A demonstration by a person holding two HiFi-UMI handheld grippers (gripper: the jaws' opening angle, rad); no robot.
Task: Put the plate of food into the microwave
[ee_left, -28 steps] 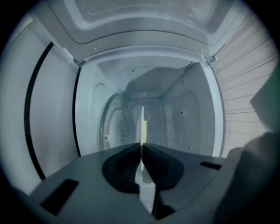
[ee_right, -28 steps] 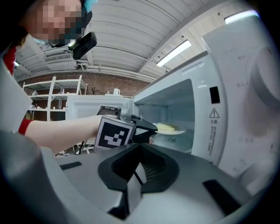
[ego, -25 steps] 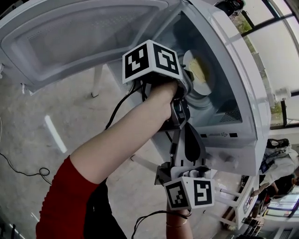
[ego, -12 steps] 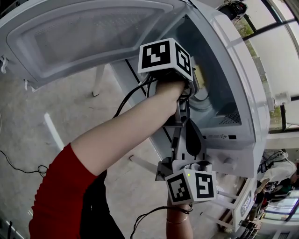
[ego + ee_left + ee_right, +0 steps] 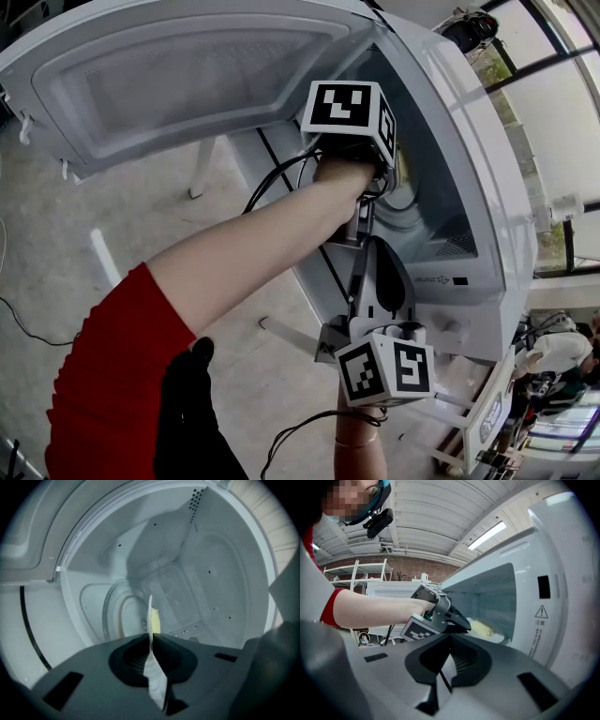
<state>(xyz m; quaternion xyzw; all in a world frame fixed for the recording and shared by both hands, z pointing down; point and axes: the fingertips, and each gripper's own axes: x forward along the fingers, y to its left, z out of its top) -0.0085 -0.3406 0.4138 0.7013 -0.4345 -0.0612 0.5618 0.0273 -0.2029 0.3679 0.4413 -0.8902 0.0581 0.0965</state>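
Note:
The white plate (image 5: 151, 616) with yellow food (image 5: 155, 620) is inside the open microwave (image 5: 473, 178), edge-on in the left gripper view, over the glass turntable (image 5: 115, 616). My left gripper (image 5: 151, 637) pinches the plate's rim between its pads, and its jaws are opening. In the head view the left gripper (image 5: 389, 173) reaches into the cavity and its marker cube hides the plate. The right gripper view shows the plate (image 5: 496, 637) and food (image 5: 482, 629) just inside the opening. My right gripper (image 5: 449, 641) is shut on nothing and hovers below the opening, outside.
The microwave door (image 5: 187, 75) is swung wide open to the left. The control panel (image 5: 450, 328) with its knob lies right of my right gripper (image 5: 362, 225). Cables trail over the grey floor (image 5: 56, 281). White shelving (image 5: 361, 573) stands behind.
My left gripper has pushed deeper into the microwave with the plate, so the plate has gone out of sight behind the marker cube. The right gripper has barely moved.

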